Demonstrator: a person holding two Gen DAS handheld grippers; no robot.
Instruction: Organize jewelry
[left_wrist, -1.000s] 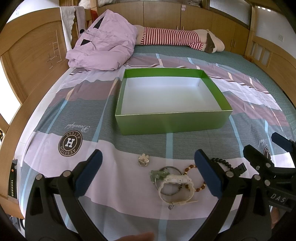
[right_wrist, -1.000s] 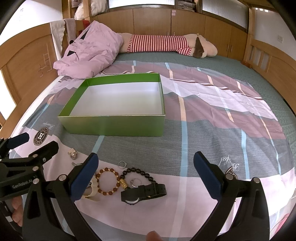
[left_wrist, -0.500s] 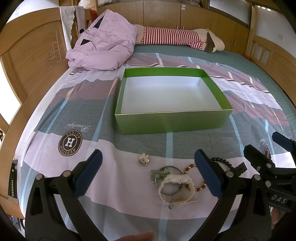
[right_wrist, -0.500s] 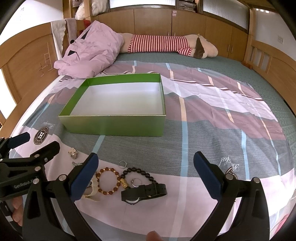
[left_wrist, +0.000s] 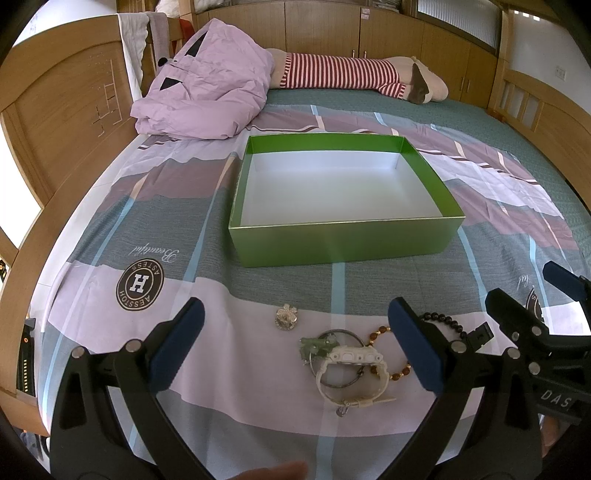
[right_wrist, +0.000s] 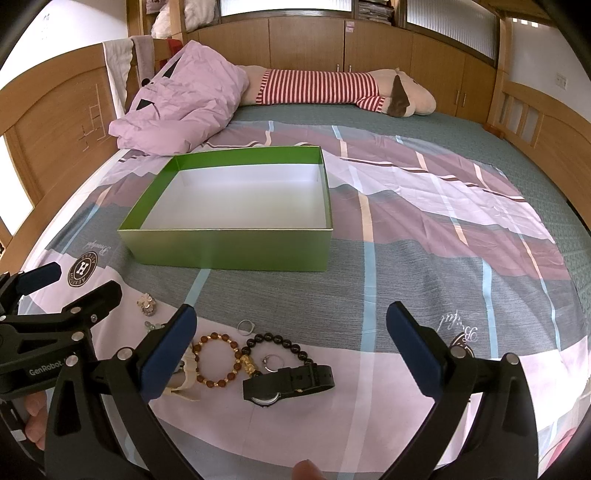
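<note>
both tongs (left_wrist: 295, 343) (right_wrist: 291, 339) agape, green box (left_wrist: 343, 242) bare

Definitely somebody's bedroom at home. It's all happening on a big bed with a pink, grey and teal patchwork-print sheet (right_wrist: 424, 229), boxed in by a curved light-wood bed frame (left_wrist: 55, 122). There's a crumpled lilac duvet (left_wrist: 207, 99) near the top, a long plush toy in a red-and-white striped shirt (right_wrist: 332, 88), plus wooden built-in cabinets (right_wrist: 369, 48) along the wall behind.
</note>
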